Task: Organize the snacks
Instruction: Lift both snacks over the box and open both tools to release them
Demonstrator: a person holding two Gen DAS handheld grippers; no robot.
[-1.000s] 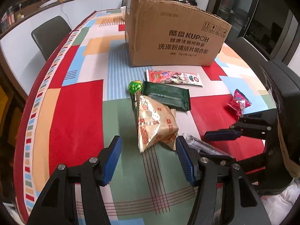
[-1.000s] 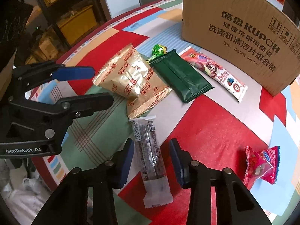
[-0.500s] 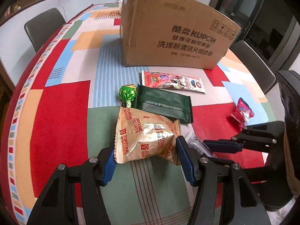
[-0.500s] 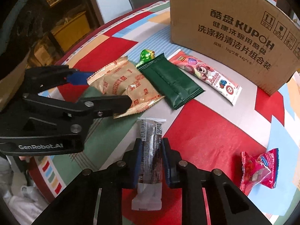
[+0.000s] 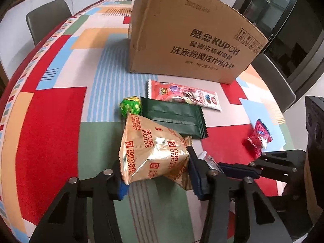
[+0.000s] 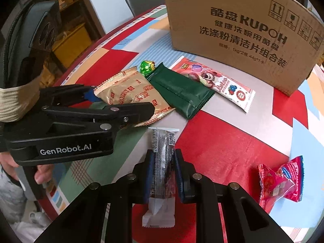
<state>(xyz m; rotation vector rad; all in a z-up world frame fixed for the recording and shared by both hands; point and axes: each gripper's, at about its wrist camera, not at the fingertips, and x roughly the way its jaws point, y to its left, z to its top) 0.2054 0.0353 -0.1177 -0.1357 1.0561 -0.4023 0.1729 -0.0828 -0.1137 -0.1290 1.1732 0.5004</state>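
Where a second ago both grippers stood open over loose snacks, each has now taken one. The right gripper (image 6: 162, 173) has clamped on the dark bar (image 6: 162, 162), which lies lengthwise between its pads on the tablecloth (image 6: 232, 141). The left gripper (image 5: 156, 174) is closing its jaws on the gold biscuit bag (image 5: 149, 151), now bulging between the pads. I judge both ready to lift toward the cardboard box (image 5: 192, 40), at twelve o'clock in both views.

From the bag, the green candy (image 5: 130, 107) sits at eleven o'clock, the dark green packet (image 5: 174, 117) at one, the long pink-and-white packet (image 5: 182, 97) beyond it, and the red wrapped sweet (image 5: 259, 139) off at three.

Bright colour blocks pattern the cloth; dark chairs (image 5: 48, 18) ring the table, with glass-fronted cabinets behind.
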